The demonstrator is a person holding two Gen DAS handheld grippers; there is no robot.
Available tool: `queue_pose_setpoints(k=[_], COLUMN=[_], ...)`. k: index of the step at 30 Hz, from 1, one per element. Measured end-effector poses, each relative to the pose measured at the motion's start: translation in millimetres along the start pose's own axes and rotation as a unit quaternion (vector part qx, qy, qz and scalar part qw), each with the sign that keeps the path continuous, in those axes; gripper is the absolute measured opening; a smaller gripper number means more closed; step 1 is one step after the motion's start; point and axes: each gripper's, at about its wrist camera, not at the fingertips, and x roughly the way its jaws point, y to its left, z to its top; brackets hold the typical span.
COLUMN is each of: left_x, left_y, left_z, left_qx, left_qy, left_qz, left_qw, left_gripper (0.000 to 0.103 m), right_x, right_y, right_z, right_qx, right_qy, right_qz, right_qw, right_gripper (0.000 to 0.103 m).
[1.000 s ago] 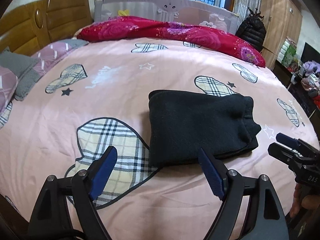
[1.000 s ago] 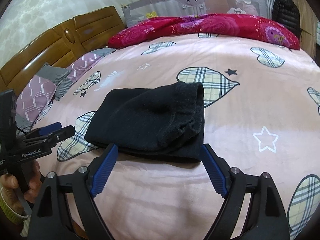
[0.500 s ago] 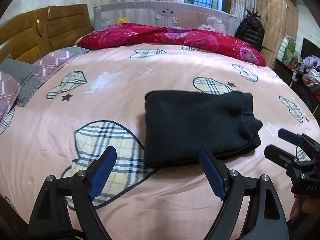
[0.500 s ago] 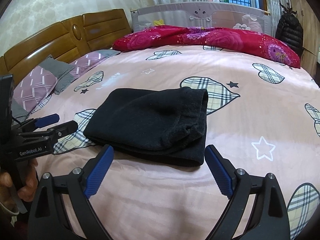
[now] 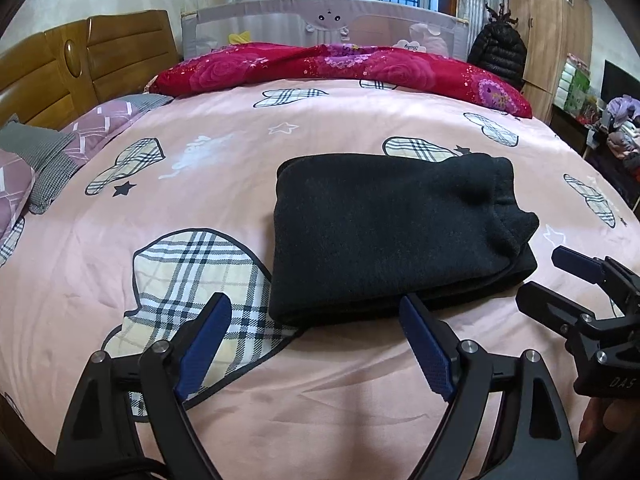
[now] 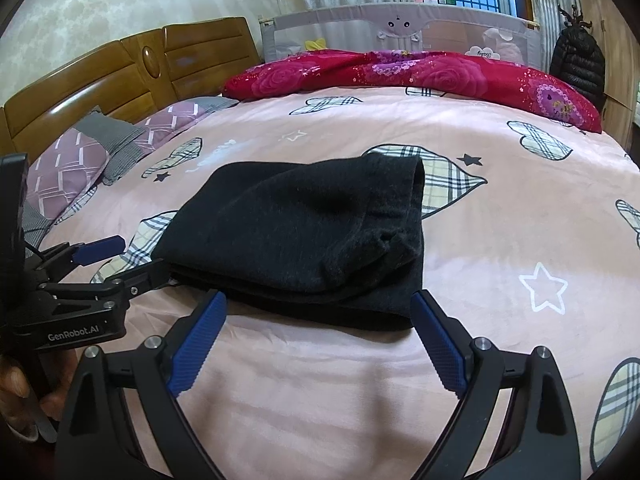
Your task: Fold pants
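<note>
On bed (image 5: pixel 360 420), near its front edge: black pants (image 5: pixel 384 232) lie folded into compact stacked rectangle on pink sheet. Folding looks essentially done; at most small tidy of bunched waistband end left. Left claw (image 5: pixel 316 344) spread wide, empty, just short of pants' near edge. Right claw (image 6: pixel 320 336) likewise wide open, holding nothing, just short of bundle's near right corner.

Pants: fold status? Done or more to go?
Looks done: the black pants lie as a compact layered rectangle on the pink bedsheet. In hand: nothing; the left gripper and right gripper are both open, at the bundle's near edge without gripping it. Left: perhaps tidying the bunched cuff end, otherwise just pulling away.
</note>
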Motion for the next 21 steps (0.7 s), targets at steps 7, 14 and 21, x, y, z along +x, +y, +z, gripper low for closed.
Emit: queue_pose_setpoints(k=[7,14,21], left_x=[3.8,7.9,8.1], left_y=[1.3,2.3,3.7], left_z=[0.1,-1.0,-1.7], left_qx=[0.001,-0.002,-0.003], left_qy=[-0.006,-0.009,-0.015], left_qz=[0.002,0.015,0.023], left_qw=[1.0,0.9998,0.9996], left_gripper=[0.087,0.087,0.088], right_x=[4.3,9.1,10.8], right_y=[0.2,-2.3,-0.5], right_z=[-2.2,-2.4,-3.8], right_qx=[0.001,0.003,0.001], right_qy=[-0.012,-0.014,-0.02], right_qz=[-0.004,0.002,0.003], right_qw=[1.0,1.0,1.0], right_gripper=[0.093,0.093,0.093])
